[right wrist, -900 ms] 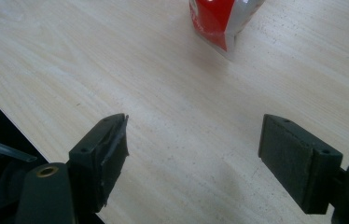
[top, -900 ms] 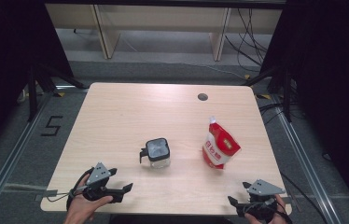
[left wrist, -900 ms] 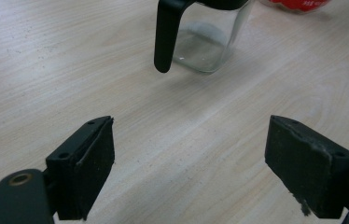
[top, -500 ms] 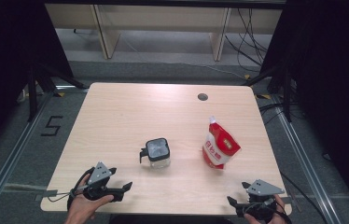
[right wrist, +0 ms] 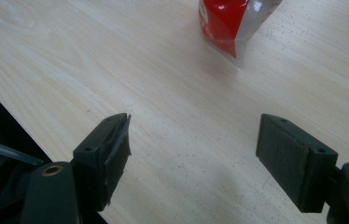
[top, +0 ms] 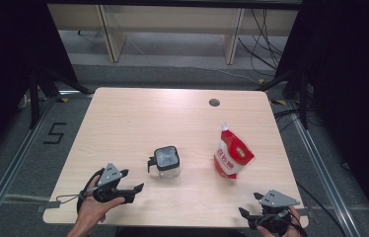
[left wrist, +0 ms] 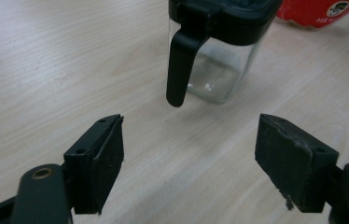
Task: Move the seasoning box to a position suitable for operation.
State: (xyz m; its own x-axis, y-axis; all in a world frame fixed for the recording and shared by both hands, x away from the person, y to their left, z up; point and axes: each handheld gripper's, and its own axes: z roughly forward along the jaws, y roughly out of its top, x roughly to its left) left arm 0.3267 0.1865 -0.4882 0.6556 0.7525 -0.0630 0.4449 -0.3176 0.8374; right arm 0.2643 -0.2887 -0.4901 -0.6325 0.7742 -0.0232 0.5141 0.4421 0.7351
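A small clear glass jar (top: 165, 163) with a black lid and a black side handle stands near the middle of the wooden table (top: 138, 118). To its right stands a red and white refill pouch (top: 233, 156). My left gripper (top: 135, 189) rests open at the table's front left, its jaws aimed at the jar. In the left gripper view the jar (left wrist: 214, 56) stands just beyond the empty jaws and the pouch (left wrist: 319, 10) shows behind it. My right gripper (top: 245, 213) is open at the front right edge. The right gripper view has the pouch (right wrist: 233, 23) ahead of its empty jaws.
A round cable hole (top: 214, 102) sits near the table's far edge. Beyond the table are shelf legs and cables on the floor (top: 251, 54). A floor mark "5" (top: 54, 133) lies at the left. The table's front edge (right wrist: 18, 126) runs close by the right gripper.
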